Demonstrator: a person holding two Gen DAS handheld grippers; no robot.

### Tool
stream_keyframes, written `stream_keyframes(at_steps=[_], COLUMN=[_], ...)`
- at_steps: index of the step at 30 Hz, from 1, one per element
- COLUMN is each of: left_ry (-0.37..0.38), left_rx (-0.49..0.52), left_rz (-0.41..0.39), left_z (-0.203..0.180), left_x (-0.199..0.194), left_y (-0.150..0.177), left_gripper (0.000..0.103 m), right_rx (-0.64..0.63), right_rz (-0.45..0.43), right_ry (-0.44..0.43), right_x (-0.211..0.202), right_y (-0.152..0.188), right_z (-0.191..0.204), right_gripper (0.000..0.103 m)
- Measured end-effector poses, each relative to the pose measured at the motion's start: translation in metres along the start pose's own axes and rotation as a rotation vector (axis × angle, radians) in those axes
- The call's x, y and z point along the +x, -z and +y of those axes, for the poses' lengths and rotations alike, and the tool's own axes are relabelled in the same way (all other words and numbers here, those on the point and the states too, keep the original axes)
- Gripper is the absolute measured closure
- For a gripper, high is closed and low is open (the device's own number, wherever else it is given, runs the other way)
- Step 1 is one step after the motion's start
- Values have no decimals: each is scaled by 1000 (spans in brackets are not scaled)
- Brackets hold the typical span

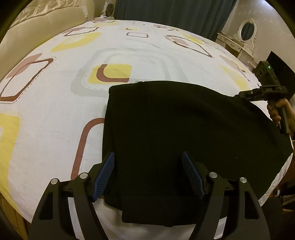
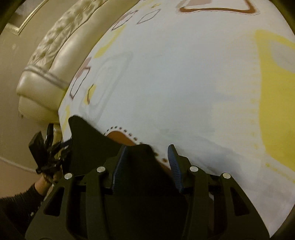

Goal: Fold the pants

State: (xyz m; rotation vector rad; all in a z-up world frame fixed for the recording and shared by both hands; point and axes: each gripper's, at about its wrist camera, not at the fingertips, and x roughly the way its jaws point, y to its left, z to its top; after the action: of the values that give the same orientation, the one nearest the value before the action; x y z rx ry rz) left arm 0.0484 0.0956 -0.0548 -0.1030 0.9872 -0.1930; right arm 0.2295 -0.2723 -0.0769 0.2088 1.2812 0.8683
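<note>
Black pants lie folded into a rough rectangle on the patterned bed sheet. My left gripper is open over the near edge of the pants, its blue pads either side of the cloth. My right gripper is open at the pants' far right corner, with cloth between its pads. It also shows in the left wrist view, held by a hand. The left gripper appears in the right wrist view at the other end of the pants.
The bed has a cream padded headboard on the left. Dark curtains hang behind the bed. A white dressing table with an oval mirror stands at the far right.
</note>
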Motion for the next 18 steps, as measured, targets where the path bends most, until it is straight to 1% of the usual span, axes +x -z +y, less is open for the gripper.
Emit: stream_keyframes(at_steps=[1,2,3,4,6,7,9,11,15,16,18], left_ry=[-1,-2,-3,-5,-9,-12,-24,-28,-33,-35,-40], left_rx=[1,2,1,1,-2,-1,9,11,6,6,14], left_rz=[0,1,1,1,1,1,-4,-5,1,4,6], left_z=[1,1,1,1,2,2,1,2,4,5,5], left_x=[0,1,1,2,2,3,4,4,5,5,6], left_y=[0,0,-1,-1,-1,-1,0,1,0,0,0], left_gripper=[28,28,28,28,28,28,27,27,26,26,26], right_rx=[-14,-52,-70,-74,-83,-89,-78,-39,40,68,110], right_rz=[18,24,26,17,-25,-32,-13,-15,-76,-111,-165], right_ry=[-17,27,52,81,113,119,164,173,167,196,273], right_x=[7,8,6,3,-8,-11,-5,5,5,-1,-12], right_y=[-1,-1,1,1,-3,-5,-5,-7,-9,-10,-11], right_z=[5,10,13,17,21,23,16,9,0,-1,-4], right_gripper=[87,89,93,94,96,96,96,96,95,100,102])
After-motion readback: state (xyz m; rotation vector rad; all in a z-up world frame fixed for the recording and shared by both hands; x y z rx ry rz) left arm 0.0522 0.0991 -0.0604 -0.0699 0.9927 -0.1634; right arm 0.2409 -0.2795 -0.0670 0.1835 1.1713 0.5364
